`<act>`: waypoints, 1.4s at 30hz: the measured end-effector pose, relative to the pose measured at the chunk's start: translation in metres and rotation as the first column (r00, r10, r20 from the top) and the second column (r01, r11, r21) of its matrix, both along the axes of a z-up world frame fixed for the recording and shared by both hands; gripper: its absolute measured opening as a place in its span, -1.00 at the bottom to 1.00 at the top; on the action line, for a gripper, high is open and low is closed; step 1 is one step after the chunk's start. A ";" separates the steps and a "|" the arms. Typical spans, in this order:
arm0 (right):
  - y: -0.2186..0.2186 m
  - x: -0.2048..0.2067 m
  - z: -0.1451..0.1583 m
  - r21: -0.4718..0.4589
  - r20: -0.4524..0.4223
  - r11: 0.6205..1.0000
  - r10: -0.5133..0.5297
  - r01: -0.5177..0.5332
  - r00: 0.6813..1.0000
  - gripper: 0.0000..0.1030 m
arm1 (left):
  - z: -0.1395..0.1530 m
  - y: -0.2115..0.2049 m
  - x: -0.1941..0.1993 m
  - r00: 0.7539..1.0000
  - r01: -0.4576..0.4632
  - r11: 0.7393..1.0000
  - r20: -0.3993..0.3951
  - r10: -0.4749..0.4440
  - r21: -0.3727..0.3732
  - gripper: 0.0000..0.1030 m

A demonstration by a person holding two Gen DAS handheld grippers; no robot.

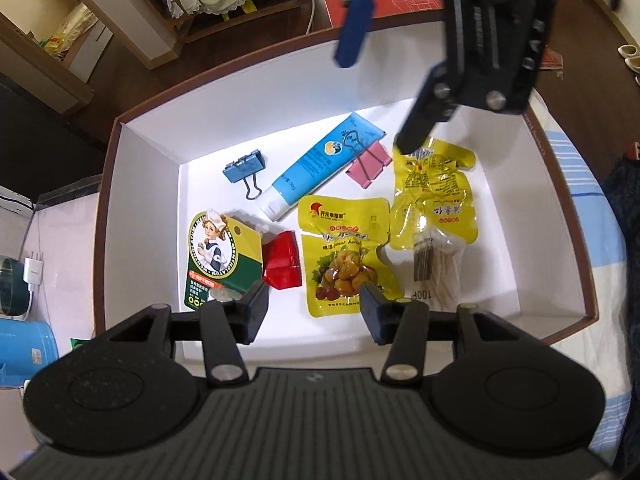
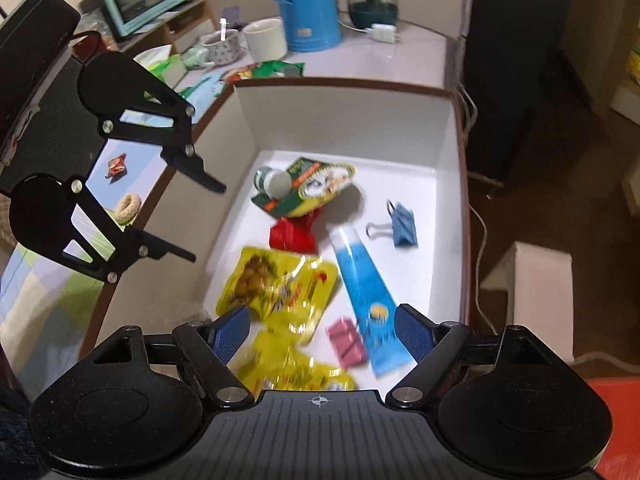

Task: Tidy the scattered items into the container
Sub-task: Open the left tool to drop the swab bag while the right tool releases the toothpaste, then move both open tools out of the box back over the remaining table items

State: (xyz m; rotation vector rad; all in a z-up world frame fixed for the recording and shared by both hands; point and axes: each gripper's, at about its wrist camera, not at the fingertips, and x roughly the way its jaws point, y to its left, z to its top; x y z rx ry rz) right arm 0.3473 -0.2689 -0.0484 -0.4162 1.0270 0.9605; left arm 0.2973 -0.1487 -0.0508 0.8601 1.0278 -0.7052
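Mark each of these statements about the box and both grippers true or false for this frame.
1. The left gripper is open and holds nothing. True.
2. The blue binder clip lies on top of the blue tube. False: it lies apart from the tube on the box floor; the pink binder clip is the one overlapping the tube.
3. Two yellow snack packets lie inside the box. True.
4. The right gripper is shut on the tube. False: its jaws stand open above the items, gripping nothing.
5. The box is empty. False: it holds clips, the tube, packets and more.
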 end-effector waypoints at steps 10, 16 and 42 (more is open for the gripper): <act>-0.028 -0.031 0.014 -0.001 -0.003 0.991 -0.134 0.134 0.991 0.60 | 0.016 -0.014 -0.018 0.999 -0.021 1.000 0.041 0.021 0.004 0.12; -0.036 -0.047 0.025 0.012 0.016 0.985 -0.172 0.172 0.985 0.60 | 0.029 -0.020 -0.032 0.997 -0.034 0.999 0.077 0.033 0.010 0.19; -0.037 -0.118 0.059 0.041 0.100 0.962 -0.273 0.270 0.957 0.60 | 0.068 -0.017 -0.103 0.977 -0.044 0.999 0.208 0.047 -0.016 0.42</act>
